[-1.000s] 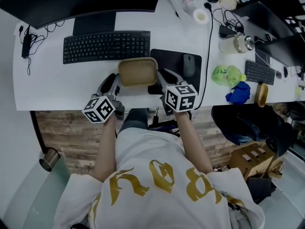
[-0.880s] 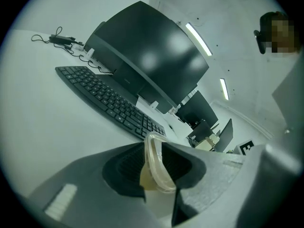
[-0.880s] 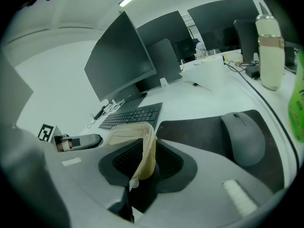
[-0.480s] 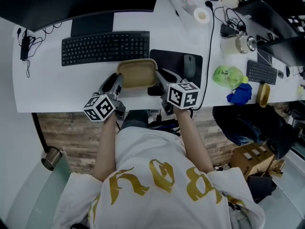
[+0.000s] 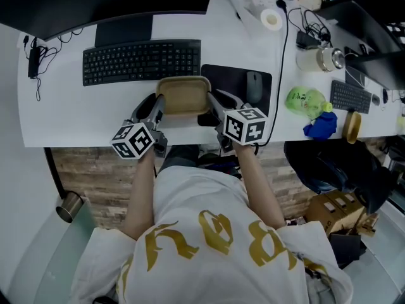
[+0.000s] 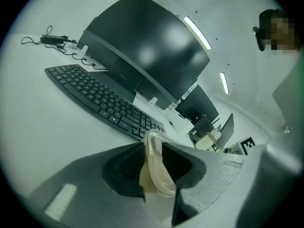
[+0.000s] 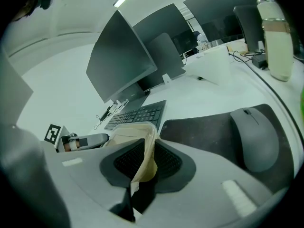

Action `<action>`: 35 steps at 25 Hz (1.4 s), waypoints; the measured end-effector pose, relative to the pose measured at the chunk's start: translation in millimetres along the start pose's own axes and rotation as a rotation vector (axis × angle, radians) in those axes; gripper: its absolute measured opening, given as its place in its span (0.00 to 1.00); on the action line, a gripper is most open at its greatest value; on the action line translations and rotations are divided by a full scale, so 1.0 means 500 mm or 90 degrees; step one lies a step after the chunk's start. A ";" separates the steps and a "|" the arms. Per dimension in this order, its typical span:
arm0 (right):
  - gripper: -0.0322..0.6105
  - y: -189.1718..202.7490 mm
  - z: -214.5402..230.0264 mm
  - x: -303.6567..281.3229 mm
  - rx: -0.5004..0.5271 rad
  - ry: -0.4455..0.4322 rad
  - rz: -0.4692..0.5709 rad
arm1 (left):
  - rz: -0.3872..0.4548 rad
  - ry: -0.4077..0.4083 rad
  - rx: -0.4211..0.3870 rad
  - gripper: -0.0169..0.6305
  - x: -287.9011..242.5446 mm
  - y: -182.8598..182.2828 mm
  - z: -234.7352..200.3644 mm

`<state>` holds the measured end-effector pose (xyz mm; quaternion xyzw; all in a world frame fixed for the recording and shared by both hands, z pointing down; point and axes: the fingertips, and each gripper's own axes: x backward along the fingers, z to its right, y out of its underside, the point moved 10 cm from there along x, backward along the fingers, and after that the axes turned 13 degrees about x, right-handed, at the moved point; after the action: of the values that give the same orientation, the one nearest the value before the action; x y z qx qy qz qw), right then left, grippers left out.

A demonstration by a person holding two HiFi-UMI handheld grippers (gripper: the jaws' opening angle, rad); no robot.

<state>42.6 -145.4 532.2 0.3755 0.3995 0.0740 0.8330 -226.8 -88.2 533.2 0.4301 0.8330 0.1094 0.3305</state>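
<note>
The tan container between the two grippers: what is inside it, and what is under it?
The tan container shows only a plain tan inside; no contents are visible. It covers part of the white desk and the left edge of the mouse pad; anything directly beneath is hidden.

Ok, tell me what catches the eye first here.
The tan container stands out, pinched by its rim from both sides: the left gripper on its left edge, the right gripper on its right edge. It is at the desk's near edge, just in front of the black keyboard, with the mouse to its right.
</note>
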 end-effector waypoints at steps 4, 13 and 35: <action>0.19 -0.003 -0.001 -0.001 0.014 0.001 -0.002 | 0.001 -0.007 -0.007 0.19 -0.001 0.001 0.003; 0.19 -0.012 -0.012 0.002 0.068 0.001 -0.013 | 0.003 -0.033 -0.043 0.23 0.006 0.006 0.020; 0.14 -0.056 -0.029 0.090 0.102 -0.076 0.042 | 0.093 -0.043 -0.050 0.24 0.083 0.044 0.116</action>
<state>57.4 -138.0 479.9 0.4578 0.3415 0.0467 0.8196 -192.1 -48.2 480.5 0.4799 0.7827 0.1511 0.3664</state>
